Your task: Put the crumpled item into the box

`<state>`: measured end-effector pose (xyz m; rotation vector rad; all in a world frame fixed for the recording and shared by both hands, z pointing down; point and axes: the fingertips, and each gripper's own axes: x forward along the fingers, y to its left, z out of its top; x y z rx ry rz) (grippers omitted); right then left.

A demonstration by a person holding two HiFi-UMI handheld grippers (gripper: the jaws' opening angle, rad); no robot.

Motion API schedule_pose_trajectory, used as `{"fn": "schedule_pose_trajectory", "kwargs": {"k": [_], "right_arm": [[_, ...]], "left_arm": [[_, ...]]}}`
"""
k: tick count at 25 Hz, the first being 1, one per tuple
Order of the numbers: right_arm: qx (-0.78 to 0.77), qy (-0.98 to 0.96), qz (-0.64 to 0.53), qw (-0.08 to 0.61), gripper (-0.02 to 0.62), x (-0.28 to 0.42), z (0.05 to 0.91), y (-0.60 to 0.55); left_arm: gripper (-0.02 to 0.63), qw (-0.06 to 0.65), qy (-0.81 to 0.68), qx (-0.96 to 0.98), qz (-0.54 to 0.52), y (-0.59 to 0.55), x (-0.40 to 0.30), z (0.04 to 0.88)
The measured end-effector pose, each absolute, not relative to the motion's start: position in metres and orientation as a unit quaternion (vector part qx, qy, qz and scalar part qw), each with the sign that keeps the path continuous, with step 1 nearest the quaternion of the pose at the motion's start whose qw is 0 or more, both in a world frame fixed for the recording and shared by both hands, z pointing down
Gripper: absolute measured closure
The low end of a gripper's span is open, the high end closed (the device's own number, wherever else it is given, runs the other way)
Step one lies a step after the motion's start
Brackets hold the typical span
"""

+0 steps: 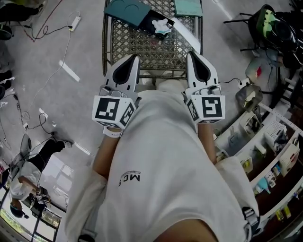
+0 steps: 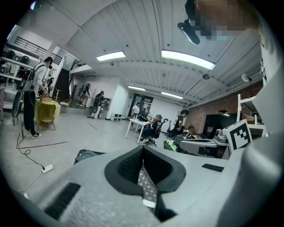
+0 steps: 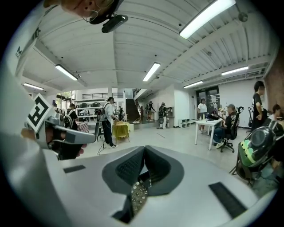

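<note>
Crumpled white item (image 1: 162, 26) lies on far mesh table (image 1: 142, 47) beside teal box (image 1: 127, 10); left gripper (image 1: 135, 57) and right gripper (image 1: 190, 54), both near, clenched empty.

At twelve o'clock in the head view the teal box (image 1: 127, 10) is cut off by the top edge, and the crumpled item (image 1: 162, 26) beside it, toward one o'clock, is too small to identify. The person's white shirt (image 1: 165, 165) hides the near edge of the mesh table (image 1: 142, 47) at the centre. In each gripper view only a sliver of mesh shows at six o'clock, beneath the closed jaws of the left gripper (image 2: 143, 153) and right gripper (image 3: 144, 153).
</note>
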<state>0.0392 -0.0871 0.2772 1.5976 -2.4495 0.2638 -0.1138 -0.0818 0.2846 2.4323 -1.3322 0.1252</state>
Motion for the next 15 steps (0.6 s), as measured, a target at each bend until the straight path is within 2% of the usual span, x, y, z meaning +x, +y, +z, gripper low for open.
{"fn": "schedule_pose_trajectory", "kwargs": {"k": [15], "right_arm": [[0.543, -0.83, 0.076, 0.104, 0.578, 0.041, 0.274, -0.084]], "left_arm": [[0.581, 0.178, -0.459, 0.869, 0.042, -0.081, -0.103, 0.281]]}}
